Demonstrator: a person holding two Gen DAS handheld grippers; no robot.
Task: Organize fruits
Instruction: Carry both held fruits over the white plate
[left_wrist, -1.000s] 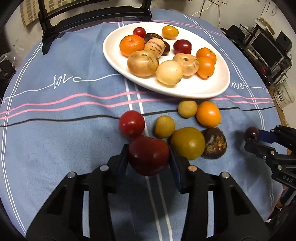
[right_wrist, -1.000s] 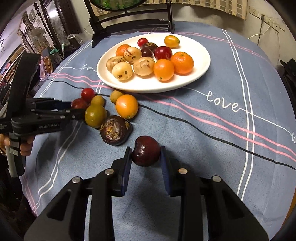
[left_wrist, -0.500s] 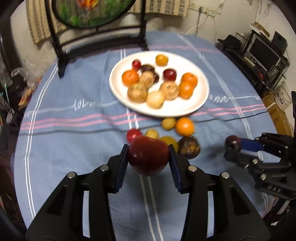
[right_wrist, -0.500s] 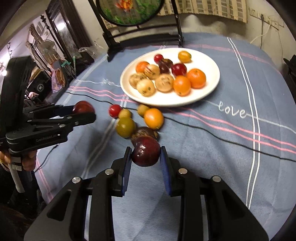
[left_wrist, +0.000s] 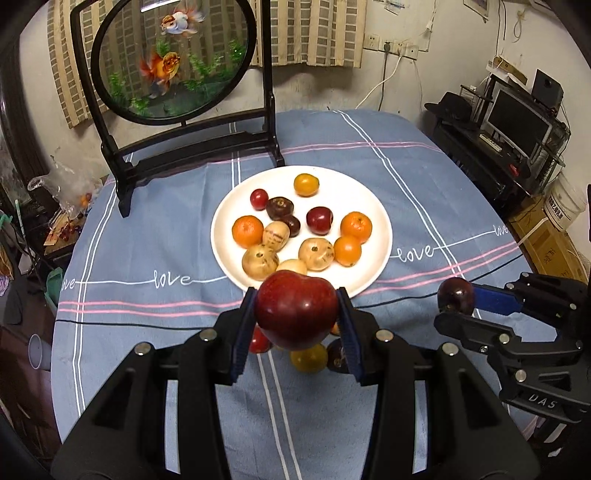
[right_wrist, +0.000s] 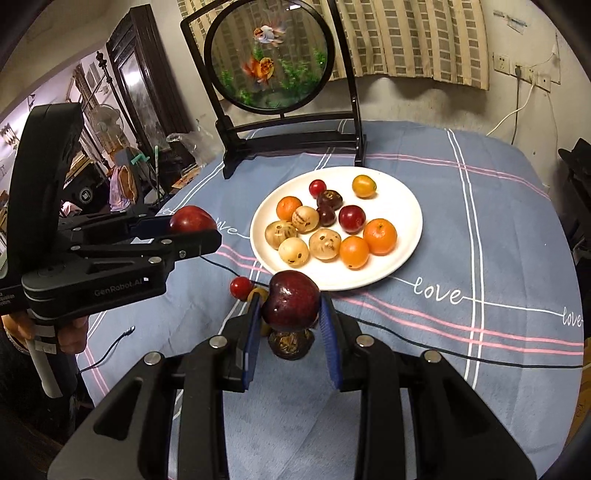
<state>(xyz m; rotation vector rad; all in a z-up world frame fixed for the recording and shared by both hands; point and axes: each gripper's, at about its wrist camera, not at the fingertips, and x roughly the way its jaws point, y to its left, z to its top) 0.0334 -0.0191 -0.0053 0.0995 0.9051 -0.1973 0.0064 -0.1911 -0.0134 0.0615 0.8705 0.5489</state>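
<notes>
My left gripper (left_wrist: 295, 314) is shut on a big red apple (left_wrist: 296, 308), held in the air above the blue tablecloth. My right gripper (right_wrist: 290, 308) is shut on a smaller dark red plum (right_wrist: 290, 301), also lifted. Each gripper shows in the other's view: the right gripper (left_wrist: 456, 301) with its plum (left_wrist: 455, 299) at the right, the left gripper (right_wrist: 194, 229) with the apple (right_wrist: 192, 219) at the left. Ahead lies the white plate (left_wrist: 376, 225), the same white plate (right_wrist: 406, 206), with several oranges, pale fruits and dark plums. Loose fruits lie below the grippers, partly hidden.
On the cloth lie a red tomato (right_wrist: 241, 287), a yellow-green fruit (left_wrist: 308, 359) and a dark wrinkled fruit (right_wrist: 290, 343). A round goldfish screen on a black stand (left_wrist: 170, 62) stands behind the plate. A black cable (right_wrist: 461, 352) crosses the cloth. A hand (right_wrist: 70, 332) holds the left gripper.
Both grippers have risen well above the table with their fruits still held. The plate and loose fruits now look smaller and farther, and the goldfish screen has come into view.
</notes>
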